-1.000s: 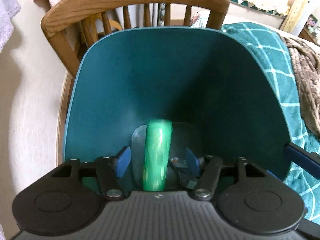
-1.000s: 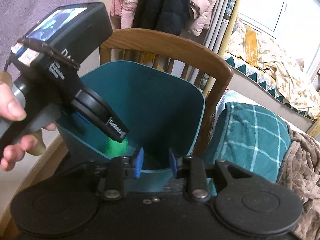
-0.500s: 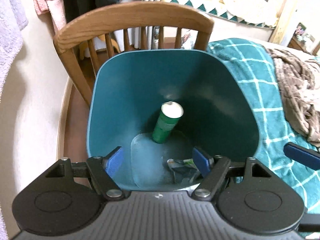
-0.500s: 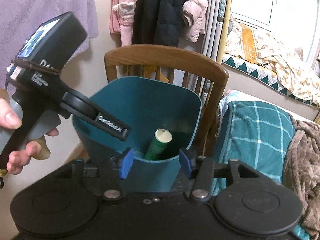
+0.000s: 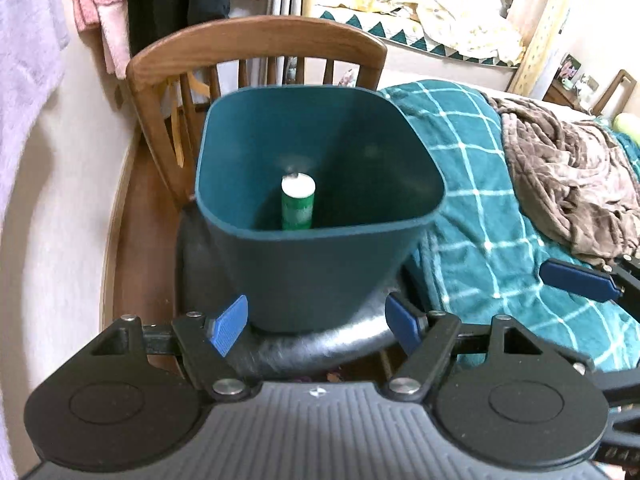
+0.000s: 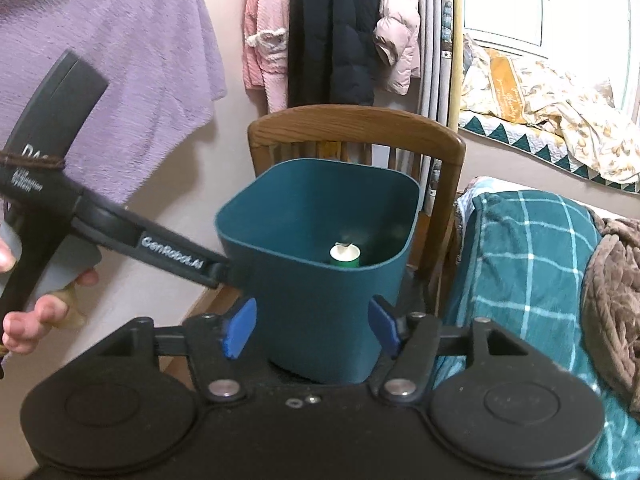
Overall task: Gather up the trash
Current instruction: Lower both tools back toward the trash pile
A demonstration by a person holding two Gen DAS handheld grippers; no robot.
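Observation:
A teal plastic bin (image 5: 320,272) stands on the black seat of a wooden chair (image 5: 256,40); it also shows in the right wrist view (image 6: 316,312). A green can with a white end (image 5: 297,204) stands tilted inside it, also seen in the right wrist view (image 6: 345,257). My left gripper (image 5: 318,326) is open and empty, low in front of the bin. My right gripper (image 6: 310,326) is open and empty, its blue pads on either side of the bin's lower wall without pinching it. The left gripper's body (image 6: 120,236) shows at left in the right wrist view.
A bed with a teal checked blanket (image 5: 480,184) and a brown throw (image 5: 568,176) lies right of the chair. Clothes (image 6: 332,28) hang on the wall behind. A purple cloth (image 6: 108,52) hangs at left. The wall (image 5: 52,200) is close on the left.
The green can left my left gripper and dropped into the bin. Both grippers opened wider and pulled back and up from the bin.

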